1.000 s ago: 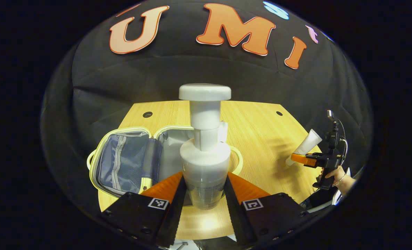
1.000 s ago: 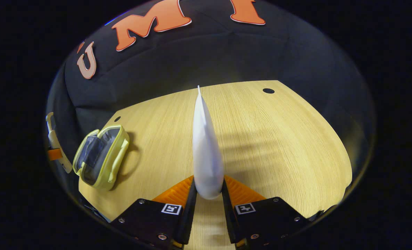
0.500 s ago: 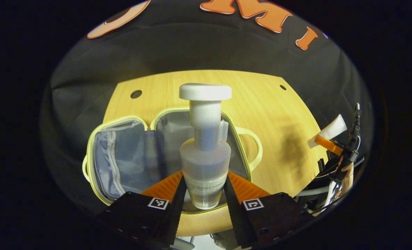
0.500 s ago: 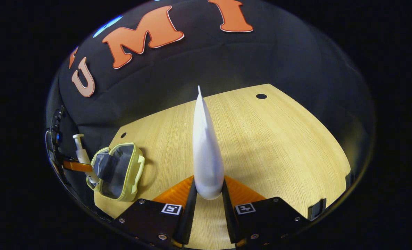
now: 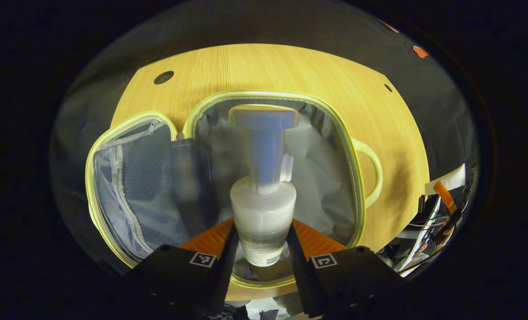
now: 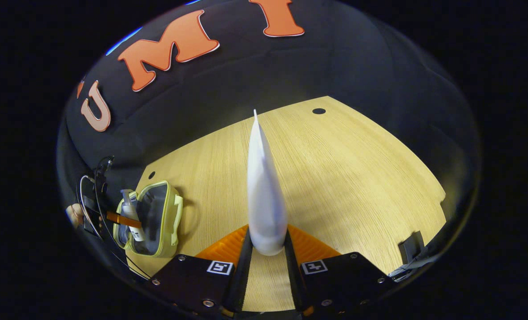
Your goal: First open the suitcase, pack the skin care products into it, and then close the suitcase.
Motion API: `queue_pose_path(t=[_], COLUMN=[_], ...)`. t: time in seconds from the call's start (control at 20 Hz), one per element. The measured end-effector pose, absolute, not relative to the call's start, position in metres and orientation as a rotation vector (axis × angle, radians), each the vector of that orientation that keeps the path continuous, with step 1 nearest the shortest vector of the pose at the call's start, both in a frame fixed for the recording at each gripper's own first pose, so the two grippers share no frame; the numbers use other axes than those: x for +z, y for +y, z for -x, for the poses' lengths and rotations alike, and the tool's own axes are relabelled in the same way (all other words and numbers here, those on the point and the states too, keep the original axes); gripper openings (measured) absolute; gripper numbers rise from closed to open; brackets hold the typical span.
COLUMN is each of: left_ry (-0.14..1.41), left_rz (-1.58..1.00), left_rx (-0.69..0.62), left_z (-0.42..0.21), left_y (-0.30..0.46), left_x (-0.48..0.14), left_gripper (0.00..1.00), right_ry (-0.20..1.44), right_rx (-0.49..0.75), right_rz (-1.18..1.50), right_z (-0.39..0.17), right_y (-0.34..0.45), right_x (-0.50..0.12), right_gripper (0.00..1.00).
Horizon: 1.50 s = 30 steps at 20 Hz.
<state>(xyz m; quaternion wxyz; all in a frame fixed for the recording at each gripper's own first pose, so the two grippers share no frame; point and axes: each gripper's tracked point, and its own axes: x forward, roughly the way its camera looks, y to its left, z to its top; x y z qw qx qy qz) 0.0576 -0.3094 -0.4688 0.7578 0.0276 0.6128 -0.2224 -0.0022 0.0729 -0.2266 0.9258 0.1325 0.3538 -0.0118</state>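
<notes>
Blurred pump bottle [image 5: 263,200] clamped in left hand-held gripper [image 5: 262,249], base seemingly hidden in suitcase [image 5: 357,178].

wooden table [image 6: 357,178], two round holes

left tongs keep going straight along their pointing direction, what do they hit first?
Most likely the grey lining of the open suitcase. The left tongs, shut on the pump bottle, point into the suitcase's right-hand compartment, so the bottle's white pump head would probably touch first. Depth is unclear.
</notes>
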Motion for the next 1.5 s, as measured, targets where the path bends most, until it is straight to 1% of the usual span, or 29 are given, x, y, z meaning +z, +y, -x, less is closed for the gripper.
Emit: queue_pose_path(t=[0.1, 0.25, 0.4, 0.45, 0.55, 0.65, 0.75, 0.8, 0.85, 0.95, 1.1, 1.15, 1.3, 1.5], left_ry=[1.357, 1.370, 1.374, 1.374, 1.378, 1.365, 1.349, 1.337, 1.318, 1.253, 1.094, 1.039, 0.875, 0.718], left_rz=[-0.070, -0.051, -0.047, -0.052, -0.060, -0.030, -0.011, -0.022, -0.042, -0.086, -0.154, -0.157, -0.146, -0.059], left_rx=[-0.474, -0.476, -0.470, -0.469, -0.469, -0.475, -0.477, -0.470, -0.456, -0.428, -0.429, -0.412, -0.324, -0.251], left_z=[-0.059, -0.062, -0.064, -0.064, -0.062, -0.062, -0.062, -0.062, -0.064, -0.070, -0.078, -0.080, -0.089, -0.081], left_y=[-0.309, -0.314, -0.319, -0.321, -0.323, -0.328, -0.336, -0.336, -0.332, -0.321, -0.304, -0.298, -0.268, -0.226], left_x=[-0.479, -0.491, -0.500, -0.503, -0.507, -0.501, -0.498, -0.494, -0.490, -0.475, -0.436, -0.421, -0.375, -0.321], left_gripper=[0.62, 0.63, 0.62, 0.63, 0.63, 0.66, 0.81, 0.94, 0.98, 0.99, 0.99, 0.99, 0.98, 0.98], right_ry=[0.732, 0.741, 0.745, 0.745, 0.743, 0.738, 0.738, 0.738, 0.738, 0.733, 0.727, 0.727, 0.723, 0.730], right_rx=[-0.030, -0.043, -0.037, -0.031, -0.024, -0.015, -0.002, 0.006, 0.017, 0.041, 0.097, 0.122, 0.196, 0.317], right_rz=[-0.277, -0.271, -0.272, -0.270, -0.263, -0.266, -0.266, -0.263, -0.258, -0.240, -0.210, -0.209, -0.177, -0.069], right_z=[0.006, 0.011, 0.015, 0.015, 0.014, 0.015, 0.014, 0.014, 0.013, 0.010, 0.000, -0.004, -0.015, -0.030], right_y=[0.072, 0.070, 0.073, 0.074, 0.078, 0.082, 0.087, 0.090, 0.094, 0.102, 0.119, 0.129, 0.159, 0.217], right_x=[-0.226, -0.226, -0.222, -0.221, -0.218, -0.214, -0.211, -0.209, -0.207, -0.200, -0.184, -0.177, -0.152, -0.120], right_gripper=[0.42, 0.42, 0.42, 0.42, 0.42, 0.42, 0.42, 0.42, 0.42, 0.42, 0.42, 0.42, 0.42, 0.42])
